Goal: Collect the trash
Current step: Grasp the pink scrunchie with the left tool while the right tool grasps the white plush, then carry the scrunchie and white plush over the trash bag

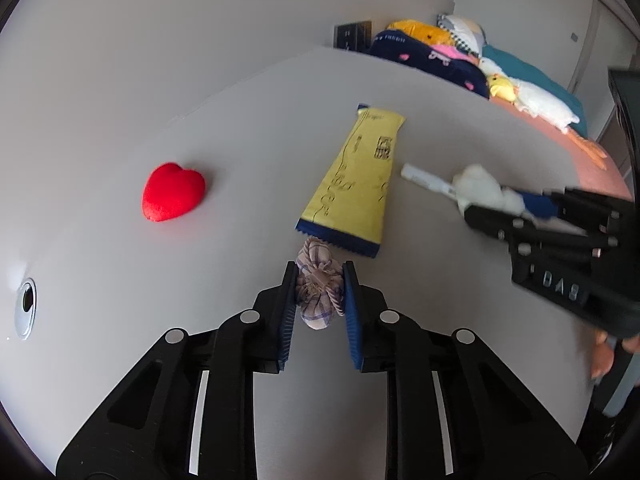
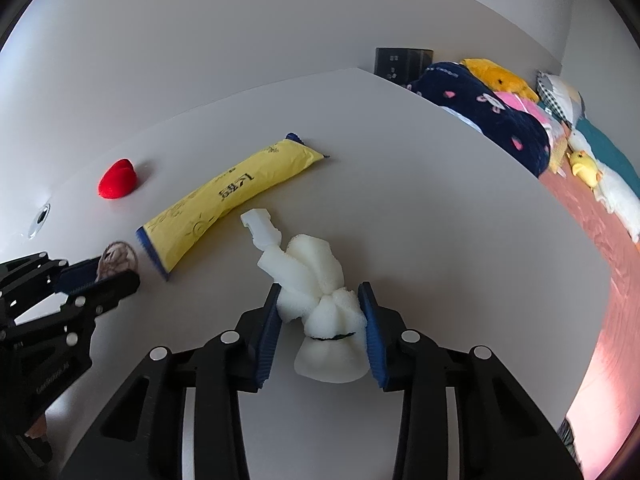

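- The small checked cloth bundle (image 1: 318, 292) lies on the white table (image 1: 120, 280), touching the near blue end of the yellow wrapper (image 1: 352, 184).
- The left gripper (image 1: 319, 280) is clamped on this bundle; both blue pads press its sides.
- The white foam piece (image 2: 320, 300), knotted and tied with a dark thread, lies to the right of the wrapper.
- The right gripper (image 2: 322, 300) has the foam between its pads, and both pads touch and squeeze it.
- A red heart cushion (image 1: 173, 191) sits alone on the left, well apart from the wrapper.
- Behind the table, soft toys (image 2: 500, 120) lie on a bed.
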The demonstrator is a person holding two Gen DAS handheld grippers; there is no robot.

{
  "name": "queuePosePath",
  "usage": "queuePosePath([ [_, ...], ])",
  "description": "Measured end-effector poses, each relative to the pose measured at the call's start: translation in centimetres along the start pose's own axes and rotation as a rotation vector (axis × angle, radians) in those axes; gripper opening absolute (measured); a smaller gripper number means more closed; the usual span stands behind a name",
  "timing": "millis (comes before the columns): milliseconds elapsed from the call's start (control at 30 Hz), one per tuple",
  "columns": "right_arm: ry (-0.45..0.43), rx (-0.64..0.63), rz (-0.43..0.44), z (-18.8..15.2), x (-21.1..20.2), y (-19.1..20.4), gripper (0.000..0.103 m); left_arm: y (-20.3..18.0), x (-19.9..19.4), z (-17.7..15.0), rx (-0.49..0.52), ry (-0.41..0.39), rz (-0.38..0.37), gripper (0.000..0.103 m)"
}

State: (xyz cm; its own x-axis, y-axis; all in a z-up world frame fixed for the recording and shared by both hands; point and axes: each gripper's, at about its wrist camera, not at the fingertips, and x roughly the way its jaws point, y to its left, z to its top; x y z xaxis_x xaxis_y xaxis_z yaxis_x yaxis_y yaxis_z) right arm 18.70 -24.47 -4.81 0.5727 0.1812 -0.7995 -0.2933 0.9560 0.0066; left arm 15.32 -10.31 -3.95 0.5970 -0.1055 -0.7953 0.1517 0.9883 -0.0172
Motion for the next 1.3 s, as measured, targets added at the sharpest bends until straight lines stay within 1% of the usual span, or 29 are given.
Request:
queuePosePath([
  [100,-0.019,0.036,0.007,-0.8,-1.2,-0.3,0.039,-0.2,-0.4,0.2,-0.006,-0.003,-0.037,0.021],
  [167,-0.042,0.068,0.020,-1.3,-2.4,-0.6,0.039,-0.3,-0.8,0.3,-0.013,-0.011,-0.049,0.021],
  [267,-0.069,0.103,0.015,-2.0,-4.1,-1.0,0.039,-0.8,-1.6,0.5,-0.005,-0.030,-0.066,0.021],
  [600,-0.145,0.174,-0.001,-5.0,-9.8,-2.5,0.040,-4.0,-4.4,0.6,0.070,-0.098,-0.129,0.021],
  [900,-0.178,0.229,-0.021,-7.8,-12.8,-4.1,0.040,-7.2,-5.6,0.1,0.132,-0.111,-0.158,0.021],
  [1300,-0.203,0.299,-0.044,-10.9,-15.3,-6.4,0.041,-10.4,-6.6,-1.6,0.160,-0.094,-0.193,0.021],
])
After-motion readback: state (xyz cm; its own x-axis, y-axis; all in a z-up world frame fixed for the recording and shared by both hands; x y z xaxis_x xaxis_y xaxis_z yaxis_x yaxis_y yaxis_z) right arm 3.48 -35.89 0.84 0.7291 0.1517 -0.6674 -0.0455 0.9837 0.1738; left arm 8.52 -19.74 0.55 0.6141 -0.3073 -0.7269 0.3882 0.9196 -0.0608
